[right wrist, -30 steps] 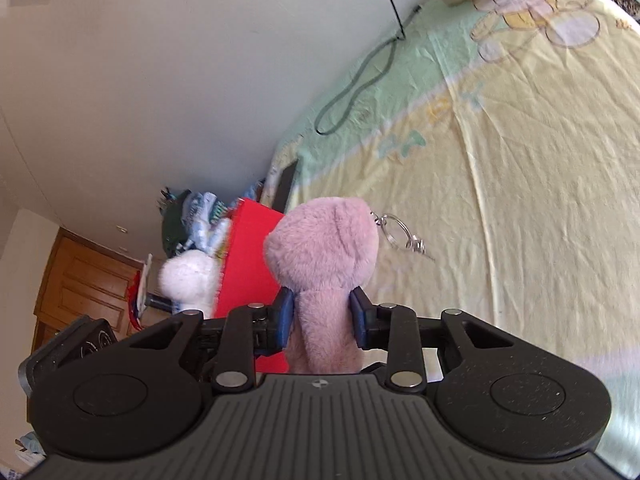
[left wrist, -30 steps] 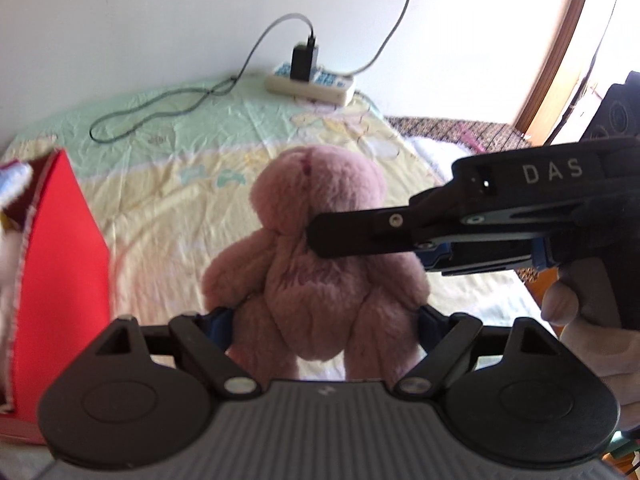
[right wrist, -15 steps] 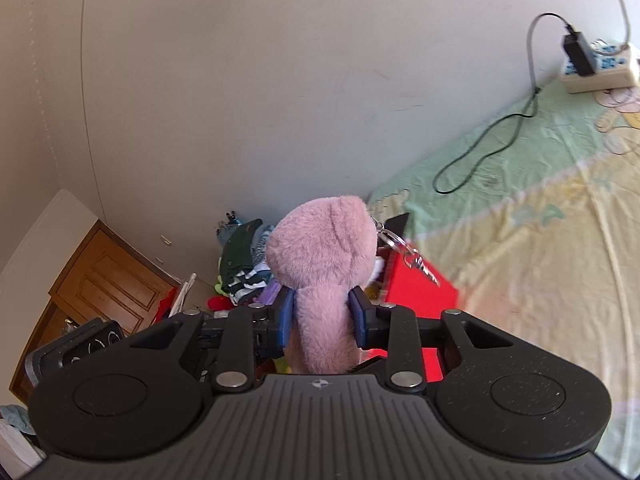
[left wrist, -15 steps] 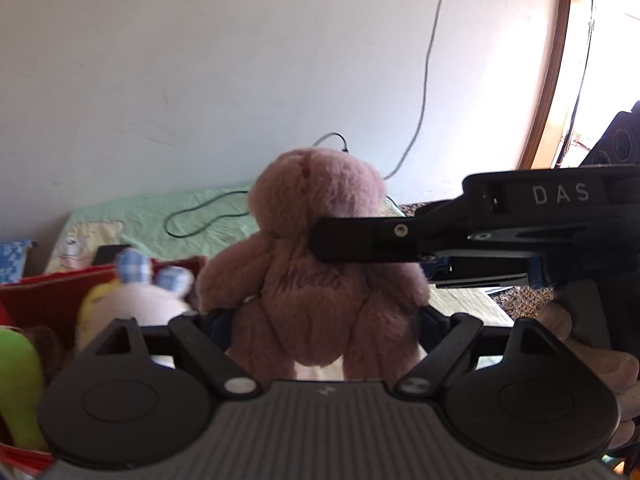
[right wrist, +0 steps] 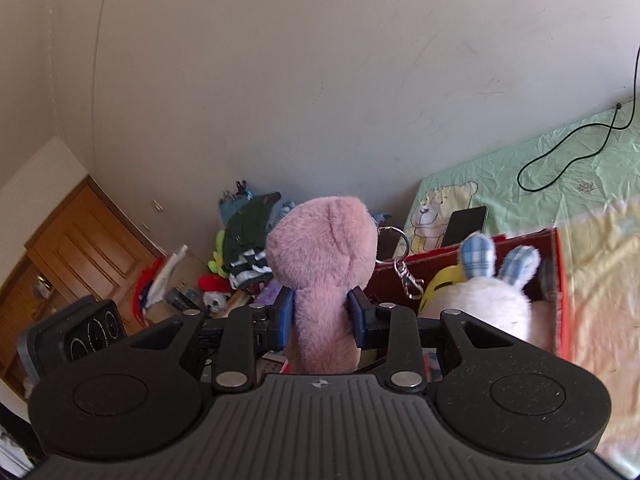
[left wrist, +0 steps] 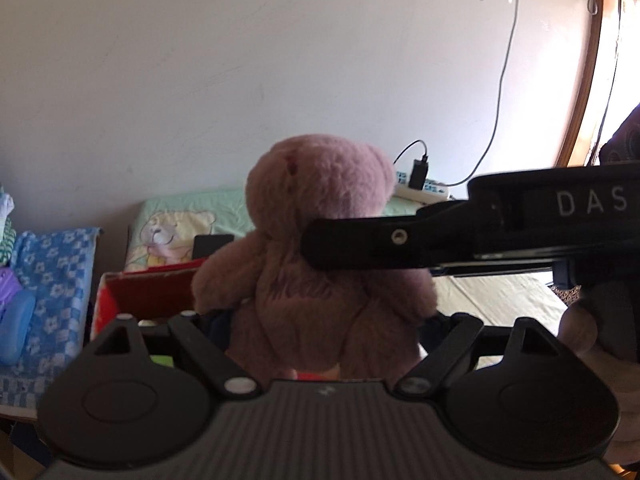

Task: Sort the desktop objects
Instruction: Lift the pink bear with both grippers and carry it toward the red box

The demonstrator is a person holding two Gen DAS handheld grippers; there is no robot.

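Note:
A pink teddy bear (left wrist: 320,248) hangs upright in the air, gripped by both grippers. My left gripper (left wrist: 324,324) is shut on its hips and legs, a finger on each side. My right gripper (right wrist: 322,316) is shut on its neck just under the head (right wrist: 324,248); in the left wrist view its black fingers (left wrist: 360,244) come in from the right across the bear's shoulder. A key ring (right wrist: 404,268) dangles from the bear. Just beyond and below it stands the open red box (right wrist: 560,280), which holds a white plush rabbit (right wrist: 488,300) with blue checked ears.
A yellow toy (right wrist: 436,284) also lies in the red box (left wrist: 152,292). Behind the box a dark phone (right wrist: 464,226) lies on the bear-print sheet. A power strip (left wrist: 424,190) with cable sits by the wall. Left of the bed are piled clothes (right wrist: 248,248) and a blue checked cloth (left wrist: 52,272).
Both grippers have carried the bear up and leftward from over the open sheet to the red box; the box's inside and the rabbit now show. Neither grip has changed.

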